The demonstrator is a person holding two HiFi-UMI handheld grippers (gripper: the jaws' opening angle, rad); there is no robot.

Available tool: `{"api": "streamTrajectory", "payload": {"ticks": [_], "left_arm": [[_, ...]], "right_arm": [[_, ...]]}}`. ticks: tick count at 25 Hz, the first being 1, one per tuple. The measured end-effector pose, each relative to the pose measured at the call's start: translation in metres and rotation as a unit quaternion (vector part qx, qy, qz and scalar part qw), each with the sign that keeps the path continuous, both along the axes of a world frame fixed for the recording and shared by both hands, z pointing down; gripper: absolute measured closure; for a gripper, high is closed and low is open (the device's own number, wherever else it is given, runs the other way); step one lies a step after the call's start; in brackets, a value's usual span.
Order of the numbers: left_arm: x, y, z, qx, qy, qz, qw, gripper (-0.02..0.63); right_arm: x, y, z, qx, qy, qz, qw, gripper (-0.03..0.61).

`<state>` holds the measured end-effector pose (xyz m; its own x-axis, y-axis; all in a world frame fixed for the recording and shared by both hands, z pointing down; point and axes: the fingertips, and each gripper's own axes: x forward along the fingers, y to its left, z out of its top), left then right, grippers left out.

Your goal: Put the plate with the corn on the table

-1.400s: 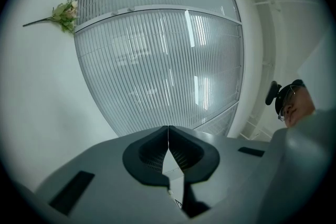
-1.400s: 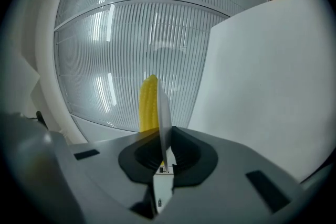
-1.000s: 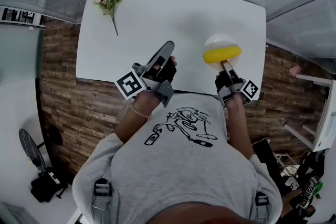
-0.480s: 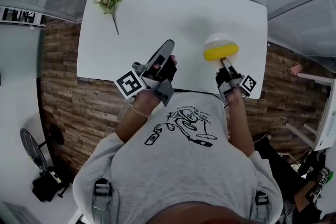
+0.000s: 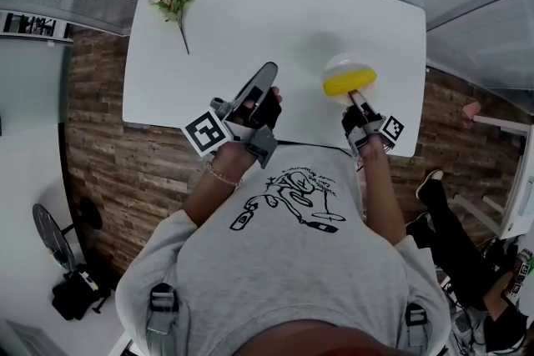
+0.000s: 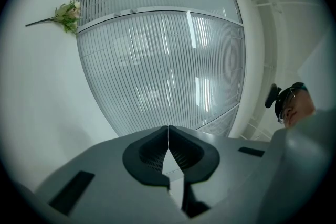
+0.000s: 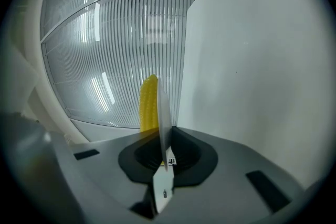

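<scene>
A white plate [image 5: 345, 63] carrying a yellow corn cob [image 5: 350, 82] hangs over the near right part of the white table [image 5: 250, 29]. My right gripper [image 5: 357, 101] is shut on the plate's near rim. Whether the plate touches the tabletop cannot be told. In the right gripper view the plate [image 7: 164, 113] shows edge-on between the pads of the right gripper [image 7: 167, 136], with the corn [image 7: 148, 102] to its left. My left gripper [image 5: 265, 76] hovers over the table's near edge, shut and holding nothing. Its pads meet in the left gripper [image 6: 168, 136] view.
A sprig of flowers [image 5: 174, 4] lies at the table's far left corner, seen too as flowers [image 6: 65, 14] in the left gripper view. Ribbed glass walls [image 6: 157, 60] stand behind the table. Another person [image 5: 455, 233] sits on the floor at the right.
My right gripper has sunk toward the table with the plate and corn, drawing slightly nearer to me. The left gripper has kept still. The person at the right has shifted their legs.
</scene>
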<state>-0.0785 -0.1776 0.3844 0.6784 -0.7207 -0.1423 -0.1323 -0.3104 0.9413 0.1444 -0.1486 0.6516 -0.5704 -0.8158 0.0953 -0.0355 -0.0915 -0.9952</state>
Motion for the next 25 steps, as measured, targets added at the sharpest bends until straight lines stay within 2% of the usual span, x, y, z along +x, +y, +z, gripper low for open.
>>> {"api": "streamTrajectory", "payload": {"ticks": [25], "left_arm": [[0.003,-0.002,-0.002,-0.004,-0.014,0.012,0.9998,0.592]], "right_arm": [[0.005,0.001,0.062,-0.016,-0.019,0.001,1.000,0.554]]}}
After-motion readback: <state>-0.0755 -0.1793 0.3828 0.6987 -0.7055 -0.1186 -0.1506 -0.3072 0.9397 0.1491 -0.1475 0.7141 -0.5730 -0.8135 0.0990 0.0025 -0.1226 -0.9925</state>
